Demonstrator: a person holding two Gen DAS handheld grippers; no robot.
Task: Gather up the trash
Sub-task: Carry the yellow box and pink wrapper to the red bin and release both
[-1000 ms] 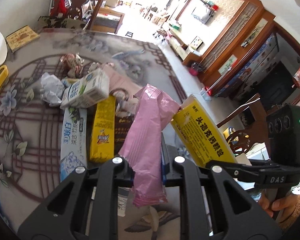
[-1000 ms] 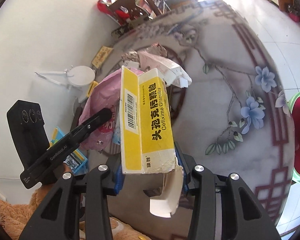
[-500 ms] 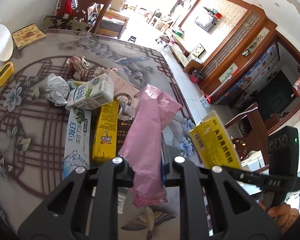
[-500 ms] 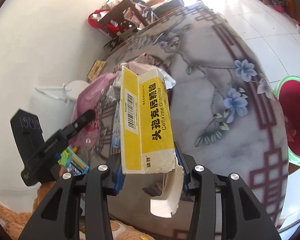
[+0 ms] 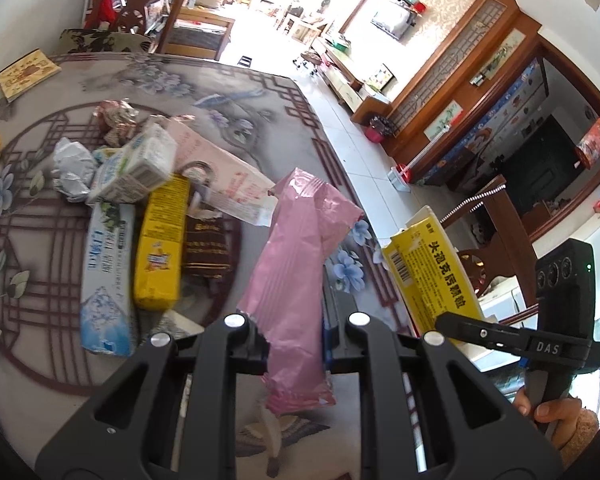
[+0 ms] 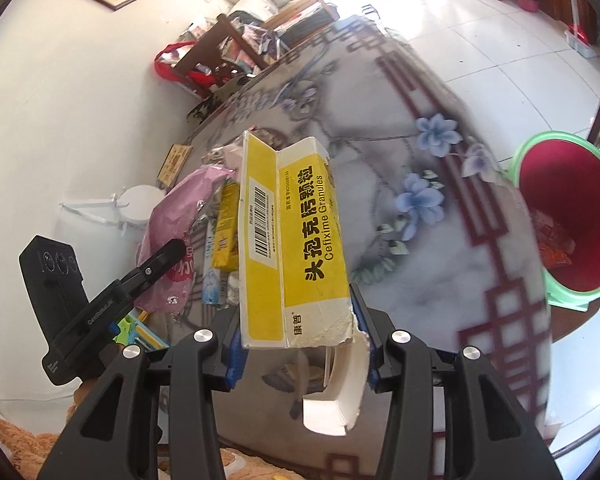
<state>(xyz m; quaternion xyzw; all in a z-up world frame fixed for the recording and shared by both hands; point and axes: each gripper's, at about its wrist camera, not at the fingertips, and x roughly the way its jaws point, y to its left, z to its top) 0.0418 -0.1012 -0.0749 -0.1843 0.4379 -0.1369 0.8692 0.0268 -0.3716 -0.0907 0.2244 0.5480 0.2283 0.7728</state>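
- Trash: pink wrapper [image 5: 300,264] is clamped in the left gripper [image 5: 296,340], frame centre.
- Right gripper [image 6: 300,344] grips the yellow medicine box [image 6: 296,248], jaws opening.
- Red bin [image 6: 564,216] sits at right edge.

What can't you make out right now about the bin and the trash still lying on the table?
- Red bin, right wrist view: its base is hidden by the table edge; contents partly hidden by its wall; absent from the left view.
- Trash pile, left wrist view: motion blur smears the labels; the pink wrapper covers what lies behind it.
- Same pile, right wrist view: mostly hidden behind the yellow box.
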